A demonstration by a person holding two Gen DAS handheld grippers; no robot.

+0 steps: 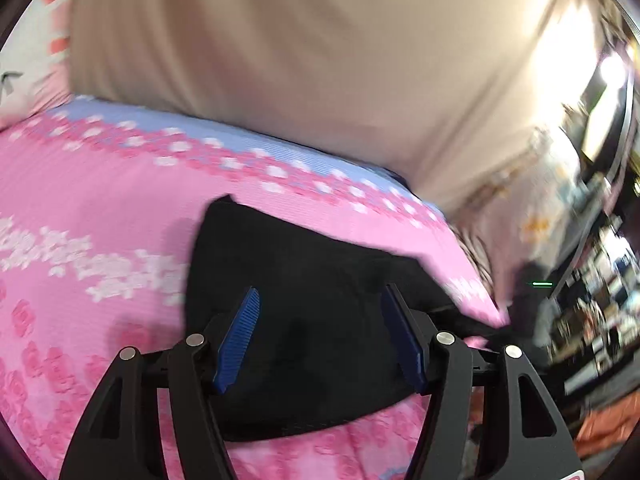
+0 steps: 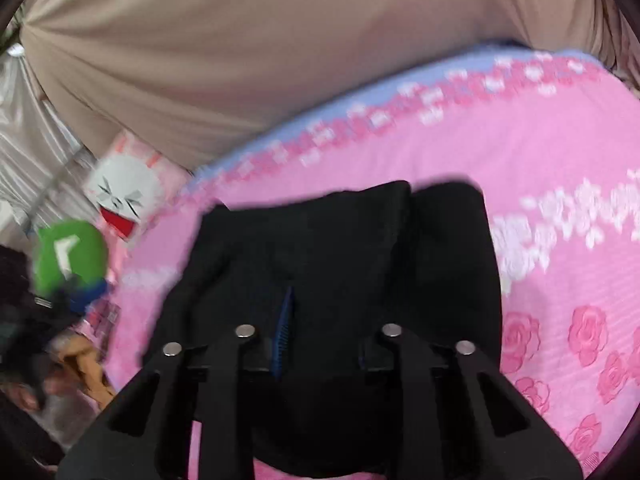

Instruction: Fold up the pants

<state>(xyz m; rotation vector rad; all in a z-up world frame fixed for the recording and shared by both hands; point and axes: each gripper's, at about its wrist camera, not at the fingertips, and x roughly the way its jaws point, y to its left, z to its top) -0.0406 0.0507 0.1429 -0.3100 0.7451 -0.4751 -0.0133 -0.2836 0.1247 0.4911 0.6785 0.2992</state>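
Observation:
Black pants (image 1: pixel 304 312) lie folded on a pink flowered bedspread (image 1: pixel 100 208). My left gripper (image 1: pixel 320 308) is open just above them, its blue pads (image 1: pixel 240 336) spread wide with black cloth between them. In the right wrist view the pants (image 2: pixel 340 248) fill the middle. My right gripper (image 2: pixel 320 312) hangs low over them. One blue pad (image 2: pixel 285 320) shows; the other finger is lost against the black cloth. I cannot tell whether it grips the cloth.
A beige curtain or headboard (image 2: pixel 240 40) stands behind the bed. A white rabbit cushion (image 2: pixel 124 192) and a green toy (image 2: pixel 70 256) lie at the bed's left side. Cluttered shelves (image 1: pixel 600 300) stand at the right beyond the bed edge.

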